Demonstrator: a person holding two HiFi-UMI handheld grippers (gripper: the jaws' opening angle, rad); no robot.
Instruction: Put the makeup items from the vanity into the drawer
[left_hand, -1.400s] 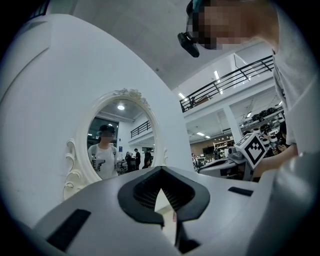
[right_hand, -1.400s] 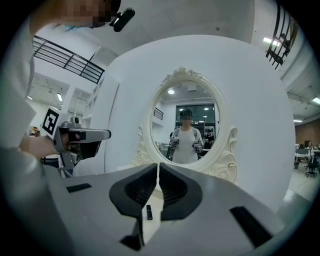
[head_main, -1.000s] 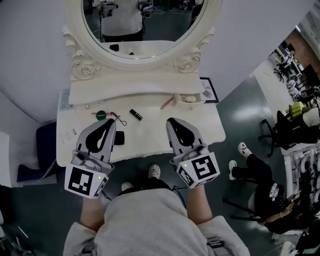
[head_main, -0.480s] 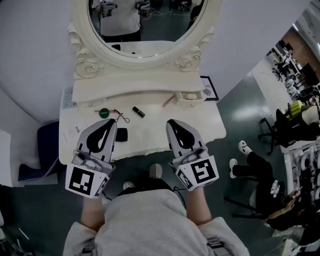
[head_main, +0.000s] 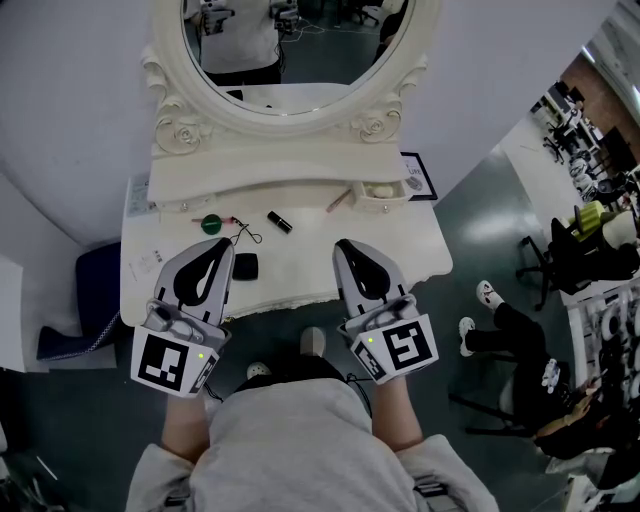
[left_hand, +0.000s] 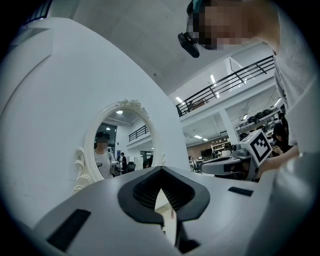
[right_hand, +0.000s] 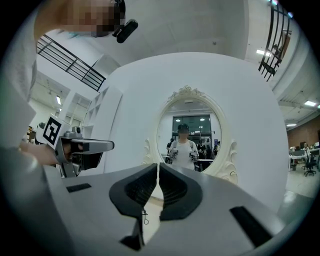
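holds a tool in each hand, side by side over the near edge of the white vanity worktop (head_main: 300, 262), both pointed toward the oval mirror (head_main: 290, 60). left tool (head_main: 221, 247): jaws brought together at the tips, only the hollow behind the pads open, nothing gripped. right tool (head_main: 342, 247): jaws pressed to a thin slit, likewise empty. on the worktop, a flat black compact (head_main: 244, 266) just beside the left tool's tip in the head view; farther back a small green round item (head_main: 210, 224) with a thin black cord (head_main: 243, 234) trailing beside it. between the two tools and nearer the mirror, a short black lipstick tube (head_main: 279, 222) lying askew. to the right of that, a slim pink pencil (head_main: 337, 203) lying slantwise, its far end by the left corner of the small drawer (head_main: 385, 207). drawer pulled open at the right end of the raised shelf (head_main: 250, 185) under the mirror, with something pale and round inside; cannot tell what. just right of the drawer, a dark-framed card (head_main: 418, 178) at the back corner. at the worktop's left end, some printed paper (head_main: 143, 264). all four makeup items lying out on the worktop, apart from both tools. below, the wearer's grey top (head_main: 290, 440) and a pale shoe (head_main: 312, 341) on the dark floor (head_main: 60, 420); off to the right, a seated person's legs (head_main: 505, 330). in the mirror, a reflection of a person in a white shirt with both tools raised.
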